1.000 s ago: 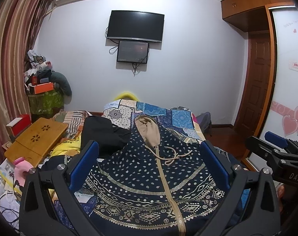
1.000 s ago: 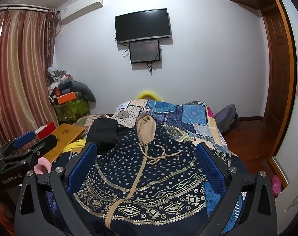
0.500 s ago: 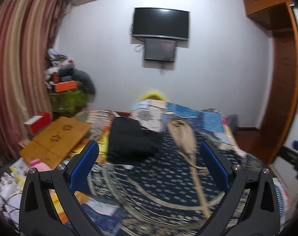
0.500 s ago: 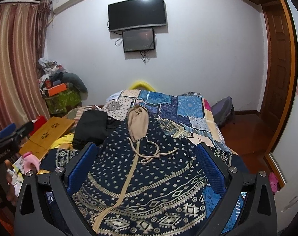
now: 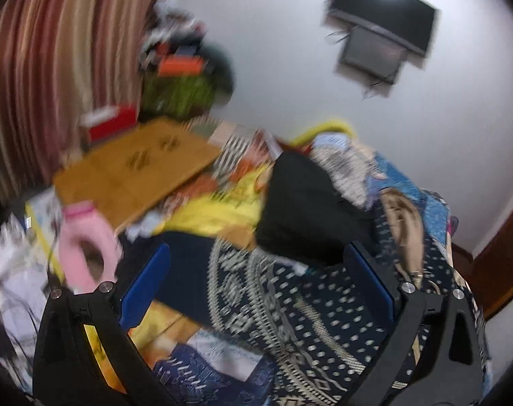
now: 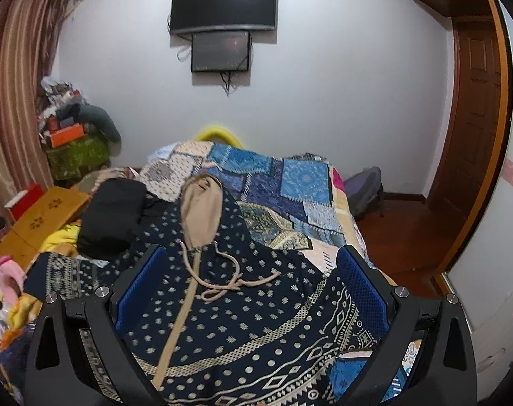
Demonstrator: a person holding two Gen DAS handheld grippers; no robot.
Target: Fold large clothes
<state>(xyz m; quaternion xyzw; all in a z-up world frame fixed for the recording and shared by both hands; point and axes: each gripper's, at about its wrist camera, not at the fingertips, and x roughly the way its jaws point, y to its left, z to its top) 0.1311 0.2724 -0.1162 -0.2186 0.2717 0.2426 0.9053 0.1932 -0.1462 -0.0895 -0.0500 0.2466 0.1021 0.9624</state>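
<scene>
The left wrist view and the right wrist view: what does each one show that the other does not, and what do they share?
Only the left wrist view, which is blurred, shows the left gripper, open, and yellow cloth in full. Only the right wrist view shows the right gripper, open, the wooden door and the tied drawstring. Both share the navy patterned hoodie, the black folded garment, the wooden board and the wall television.
</scene>
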